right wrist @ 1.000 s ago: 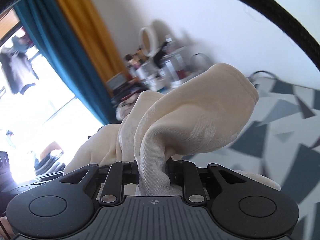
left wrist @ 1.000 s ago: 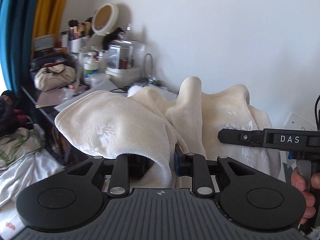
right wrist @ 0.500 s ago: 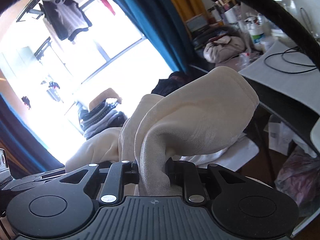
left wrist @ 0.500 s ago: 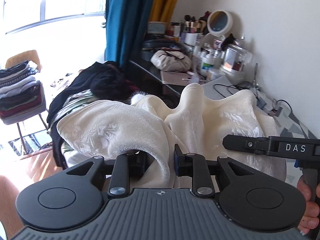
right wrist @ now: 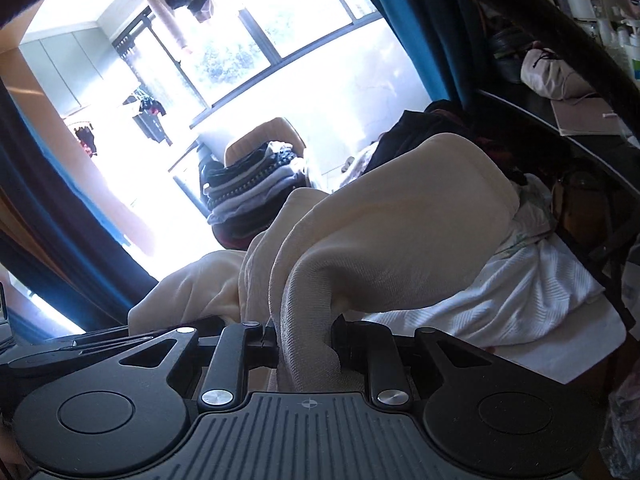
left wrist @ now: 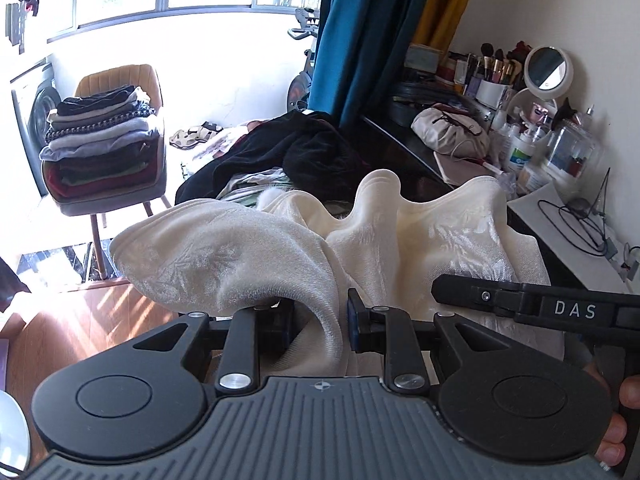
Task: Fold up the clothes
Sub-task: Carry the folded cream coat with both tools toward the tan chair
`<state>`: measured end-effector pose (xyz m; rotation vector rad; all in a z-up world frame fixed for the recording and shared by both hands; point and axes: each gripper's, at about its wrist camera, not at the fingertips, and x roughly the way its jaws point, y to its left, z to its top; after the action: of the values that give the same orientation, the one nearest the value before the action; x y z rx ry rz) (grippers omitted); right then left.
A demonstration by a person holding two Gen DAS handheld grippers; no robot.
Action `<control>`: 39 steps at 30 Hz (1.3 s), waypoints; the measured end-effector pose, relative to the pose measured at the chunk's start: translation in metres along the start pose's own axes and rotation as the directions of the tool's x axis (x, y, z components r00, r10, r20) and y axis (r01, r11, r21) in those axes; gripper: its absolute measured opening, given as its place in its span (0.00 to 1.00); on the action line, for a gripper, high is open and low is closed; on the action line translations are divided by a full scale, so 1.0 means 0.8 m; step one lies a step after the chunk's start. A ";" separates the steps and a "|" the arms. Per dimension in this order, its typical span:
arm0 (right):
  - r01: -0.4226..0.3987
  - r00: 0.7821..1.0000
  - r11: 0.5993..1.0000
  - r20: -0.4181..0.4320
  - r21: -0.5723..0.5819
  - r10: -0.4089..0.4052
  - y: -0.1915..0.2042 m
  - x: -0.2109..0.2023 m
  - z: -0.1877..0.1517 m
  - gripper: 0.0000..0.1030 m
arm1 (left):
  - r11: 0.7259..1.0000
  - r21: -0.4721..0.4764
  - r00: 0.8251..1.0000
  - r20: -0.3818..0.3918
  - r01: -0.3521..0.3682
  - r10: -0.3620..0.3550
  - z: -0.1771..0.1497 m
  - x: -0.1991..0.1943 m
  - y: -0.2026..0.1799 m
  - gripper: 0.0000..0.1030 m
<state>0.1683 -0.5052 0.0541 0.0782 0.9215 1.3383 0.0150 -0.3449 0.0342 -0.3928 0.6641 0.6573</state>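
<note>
Strong daylight pours in through the window (left wrist: 168,0), which is blown out to plain white in both views, and sunlit stripes fall on the wooden floor (left wrist: 100,320). In the right wrist view the backlight leaves the cream cloth (right wrist: 392,216) and the curtain (right wrist: 60,216) in shade, with dark borders at the upper corners. Both pictures are sharp in the middle, while straight lines bow towards the edges.
</note>
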 end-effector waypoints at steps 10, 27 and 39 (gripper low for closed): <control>-0.010 1.000 0.999 -0.018 0.050 0.011 -0.001 0.156 0.105 0.18 | 1.000 -0.004 0.999 -0.032 0.000 -0.001 0.098 0.078 0.093 0.23; 0.084 0.996 0.996 -0.028 0.023 -0.083 0.136 0.439 0.193 0.18 | 0.994 -0.013 0.994 -0.032 0.106 -0.106 0.215 0.185 0.367 0.22; 0.104 0.995 0.994 0.008 0.020 -0.104 0.284 0.648 0.262 0.18 | 0.990 -0.010 0.990 0.019 0.140 -0.140 0.326 0.233 0.586 0.22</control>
<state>0.0878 0.0929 0.0433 0.0504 0.9185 1.2319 -0.0729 0.2162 0.0378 -0.4390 0.6096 0.5304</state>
